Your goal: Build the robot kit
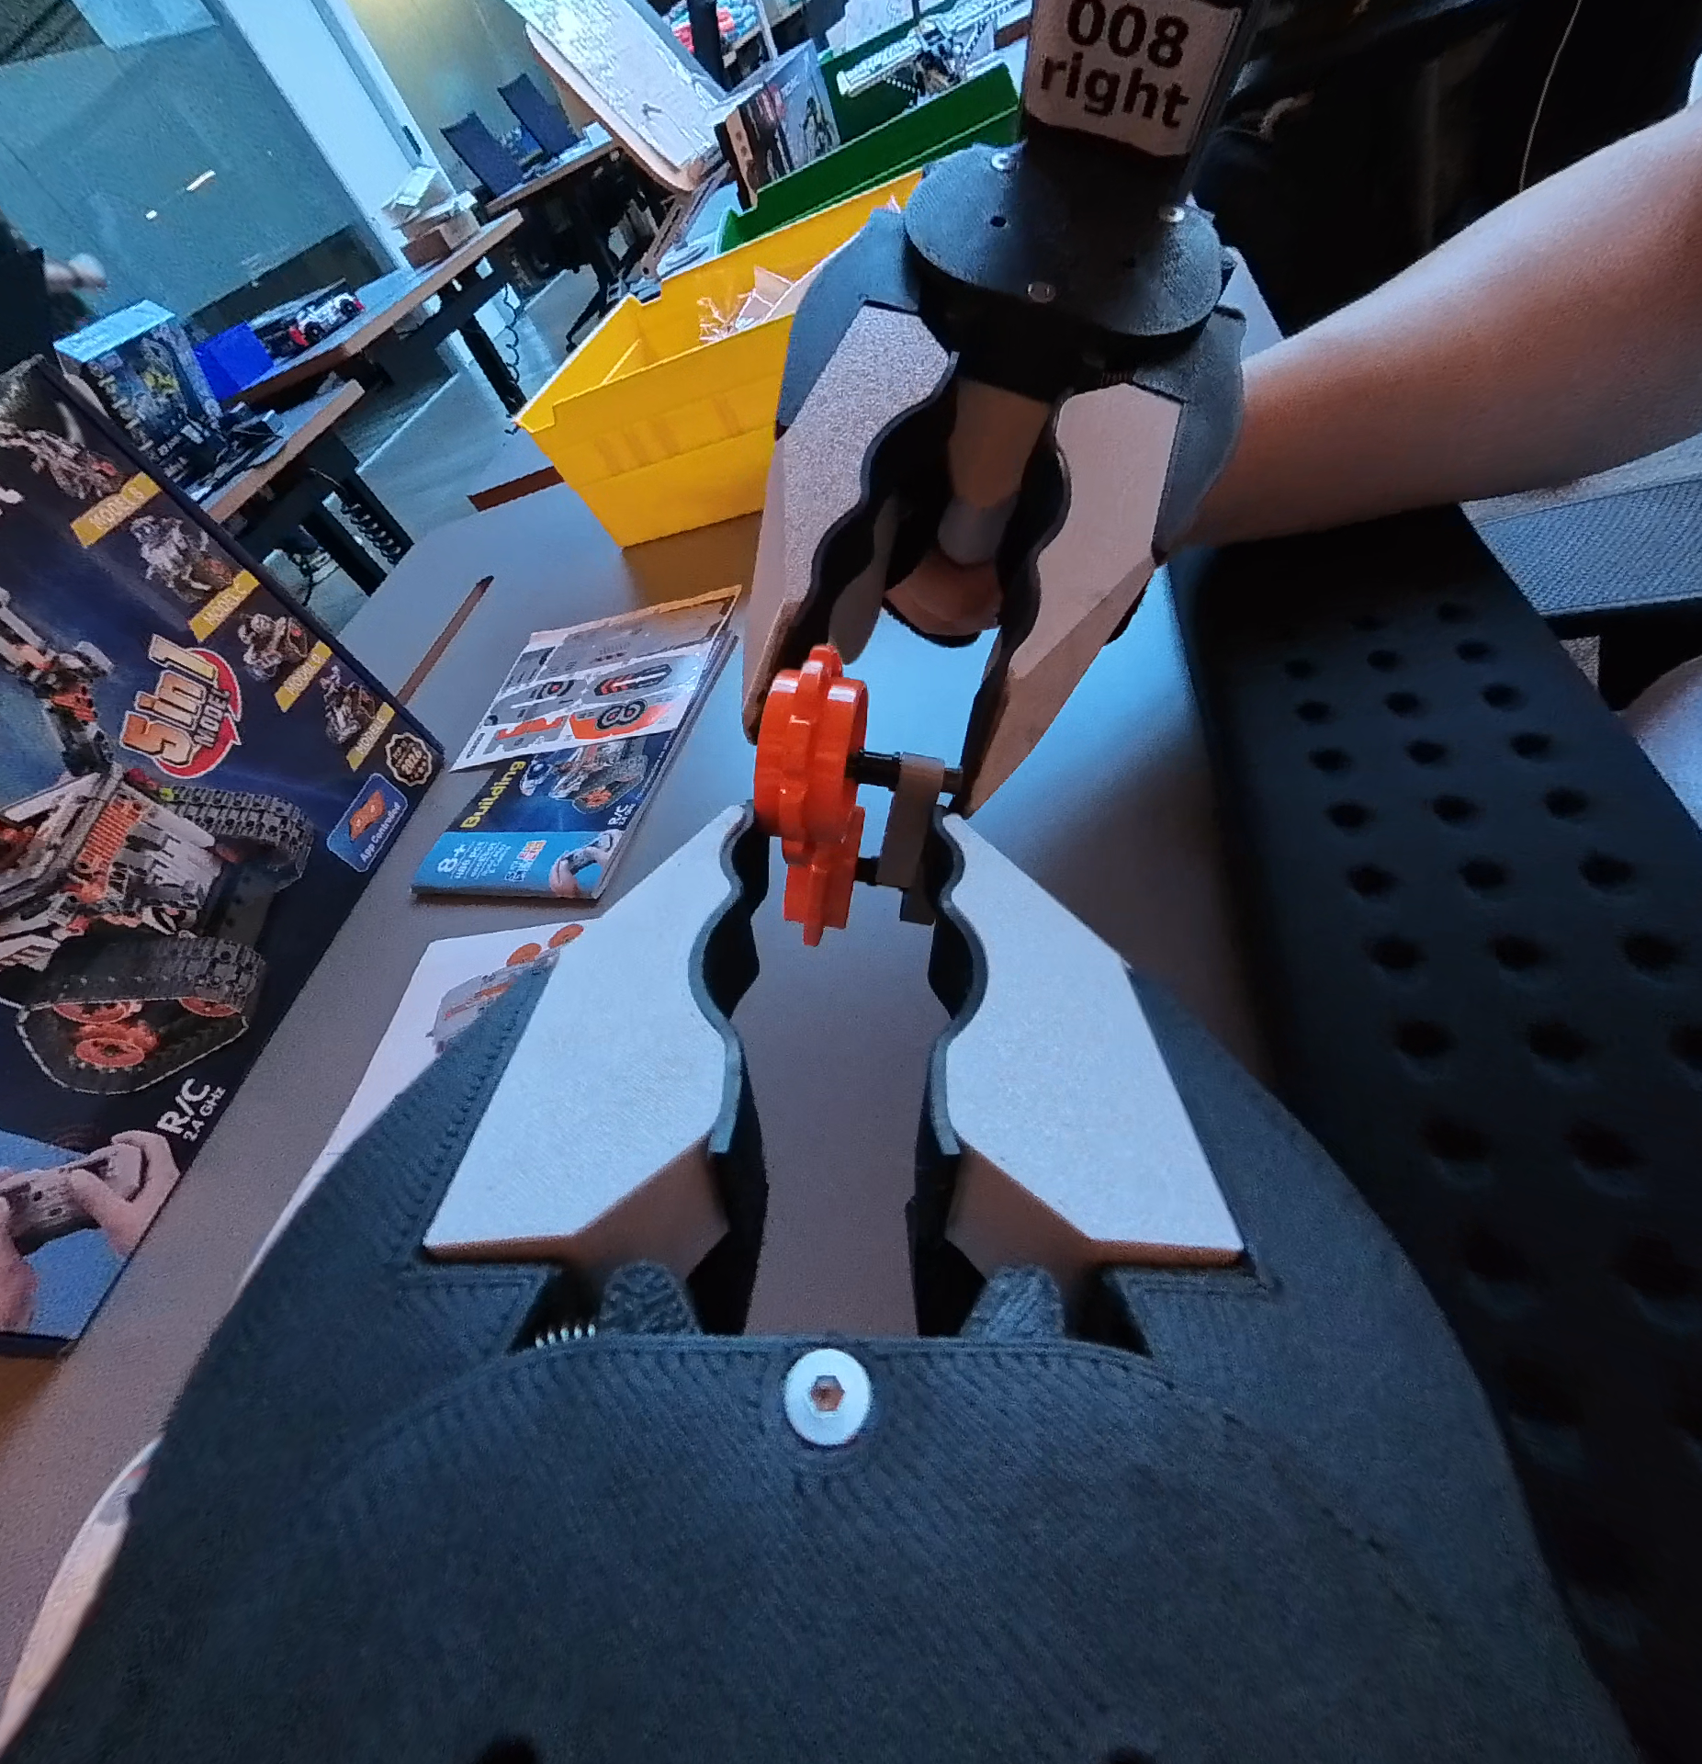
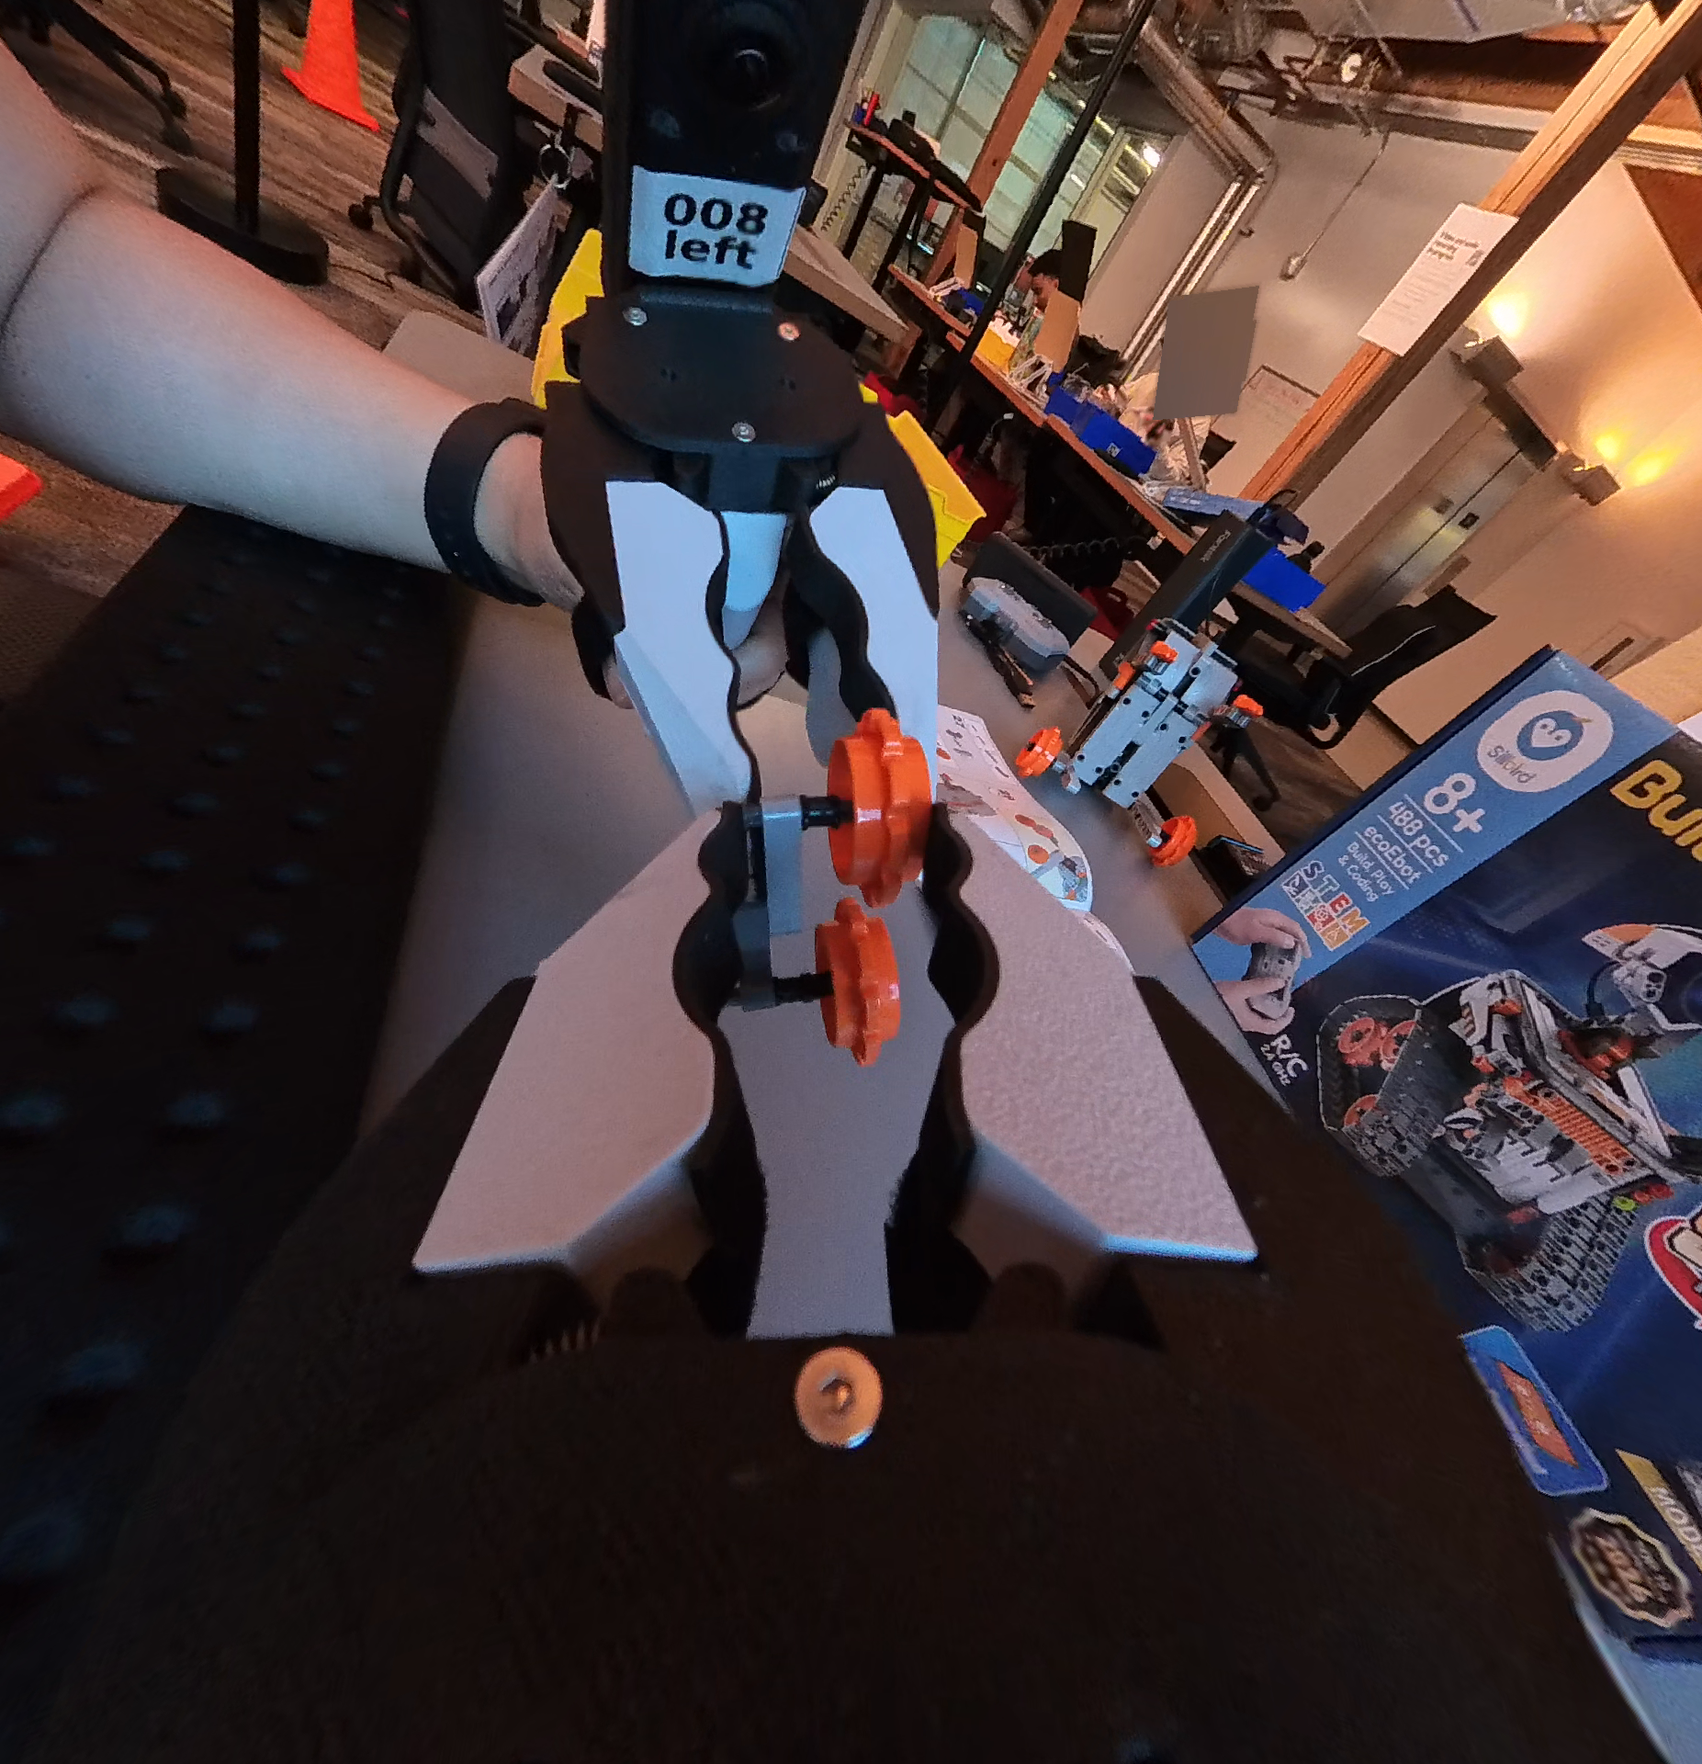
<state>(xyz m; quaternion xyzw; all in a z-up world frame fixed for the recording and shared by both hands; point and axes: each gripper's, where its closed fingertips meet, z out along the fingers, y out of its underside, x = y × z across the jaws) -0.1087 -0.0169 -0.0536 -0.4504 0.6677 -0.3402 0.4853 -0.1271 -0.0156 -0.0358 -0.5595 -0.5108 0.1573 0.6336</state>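
1. While facing each other tip to tip above the table [image 1: 560, 535], both clamping one small piece: two orange gears [image 1: 813, 792] pinned to a grey beam [image 1: 909, 821].
2. Left gripper [image 1: 842, 830] closing narrowly around gears and beam, piece sitting at 12 o'clock.
3. Right gripper [image 2: 828, 850] pinching likewise, beam against its 9 o'clock finger.
4. Lying at 9 o'clock: printed box [image 1: 141, 840], booklet [image 1: 560, 792]; yellow bin [image 1: 675, 401] at 11.
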